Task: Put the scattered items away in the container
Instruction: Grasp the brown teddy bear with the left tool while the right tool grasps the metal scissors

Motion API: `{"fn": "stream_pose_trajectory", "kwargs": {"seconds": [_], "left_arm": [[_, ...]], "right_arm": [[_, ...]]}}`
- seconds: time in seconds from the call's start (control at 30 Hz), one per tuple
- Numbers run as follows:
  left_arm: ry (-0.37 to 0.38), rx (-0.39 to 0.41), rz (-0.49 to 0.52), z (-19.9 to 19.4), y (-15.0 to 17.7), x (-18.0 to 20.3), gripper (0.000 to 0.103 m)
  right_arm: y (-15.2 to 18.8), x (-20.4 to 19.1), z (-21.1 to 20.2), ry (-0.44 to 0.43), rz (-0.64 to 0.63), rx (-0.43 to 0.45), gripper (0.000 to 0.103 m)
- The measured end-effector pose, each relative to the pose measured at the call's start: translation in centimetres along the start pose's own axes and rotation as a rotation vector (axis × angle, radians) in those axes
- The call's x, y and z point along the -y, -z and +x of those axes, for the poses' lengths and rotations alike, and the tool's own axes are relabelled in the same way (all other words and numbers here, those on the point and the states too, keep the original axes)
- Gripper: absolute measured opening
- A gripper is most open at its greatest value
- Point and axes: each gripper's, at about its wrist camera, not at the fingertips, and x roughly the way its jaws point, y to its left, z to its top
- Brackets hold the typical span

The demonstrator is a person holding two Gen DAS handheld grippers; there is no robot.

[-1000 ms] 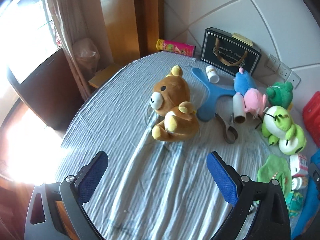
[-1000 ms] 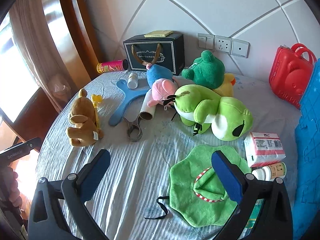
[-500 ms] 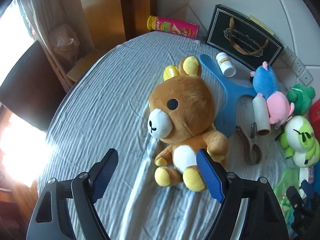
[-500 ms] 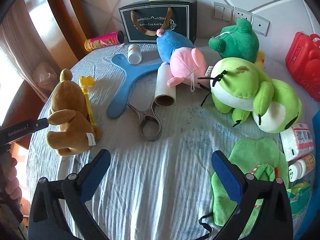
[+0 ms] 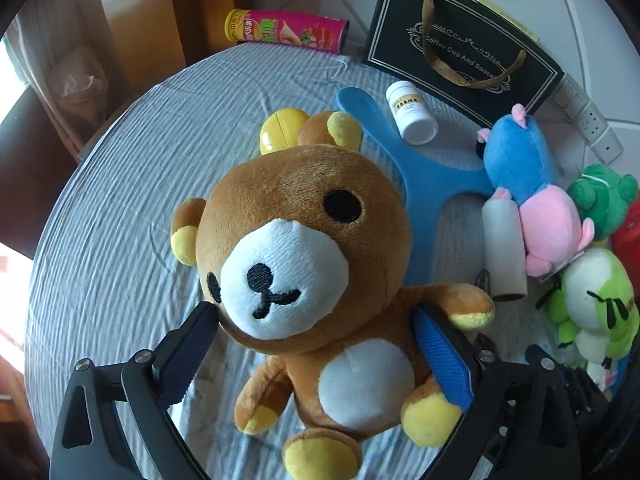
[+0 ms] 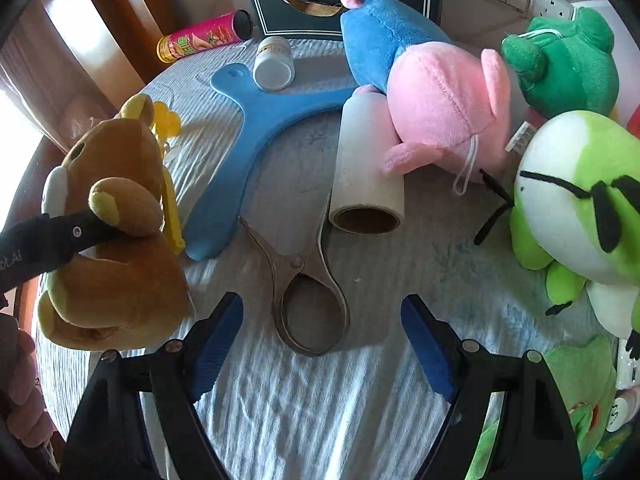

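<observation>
A brown teddy bear (image 5: 304,248) lies on its back on the grey-striped cloth (image 5: 120,208). My left gripper (image 5: 314,312) straddles its body just under the head. The jaws are opening, and I see no pad squeezing the plush. In the right wrist view one black left finger (image 6: 60,232) lies against the bear (image 6: 116,240). Old metal scissors (image 6: 308,284) lie with their handle loop between the pads of my right gripper (image 6: 322,302). Those jaws are closing and stand clear of the metal on both sides.
Beside the scissors lie a paper roll (image 6: 366,172), a blue boomerang (image 6: 248,148), a white bottle (image 6: 274,66) and a blue-pink plush (image 6: 428,92). Green frog plushes (image 6: 576,192) crowd the right. A black paper bag (image 5: 464,56) and a pink tube can (image 5: 286,32) stand at the back.
Both grippers have come down toward the cloth. The left now has the bear between its fingers. The right has moved over the scissors and its jaws have narrowed.
</observation>
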Motion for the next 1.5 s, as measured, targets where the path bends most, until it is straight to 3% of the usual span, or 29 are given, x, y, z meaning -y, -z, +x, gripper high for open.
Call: {"fn": "stream_pose_trajectory", "kwargs": {"seconds": [0.17,0.23,0.37,0.53,0.63,0.8,0.9,1.07,1.37,1.5], "left_arm": [[0.046,-0.024,0.004,1.4,0.0,0.8,0.103],[0.048,-0.014,0.015,1.5,0.0,1.0,0.101],[0.043,-0.001,0.034,1.3,0.0,1.4,0.097],[0.074,-0.006,0.079,0.6,0.7,2.0,0.082],[0.073,-0.014,0.090,0.4,1.2,2.3,0.083],[0.032,-0.020,0.080,1.4,0.2,2.7,0.099],[-0.001,-0.024,0.102,2.6,-0.7,3.6,0.101],[-0.036,-0.041,0.184,3.6,-0.9,5.4,0.093],[-0.045,-0.062,0.191,2.2,-0.6,2.7,0.078],[-0.055,-0.066,0.189,2.2,-0.2,1.5,0.077]], "right_arm": [[-0.7,-0.4,2.3,0.018,-0.027,-0.026,0.080],[-0.8,-0.3,2.8,0.018,-0.027,-0.028,0.067],[-1.0,-0.5,3.0,0.033,-0.039,-0.021,0.060],[-0.2,-0.2,2.4,0.018,-0.024,-0.025,0.053],[0.3,0.0,1.9,0.002,-0.016,-0.031,0.053],[0.8,0.9,1.3,-0.016,0.017,-0.036,0.053],[0.7,1.2,1.1,-0.032,0.031,-0.035,0.053],[-0.1,1.0,0.6,-0.053,0.019,-0.014,0.053],[-1.3,-0.8,1.1,-0.038,-0.053,-0.016,0.053],[-1.6,-0.8,1.0,-0.017,-0.097,-0.007,0.053]]}}
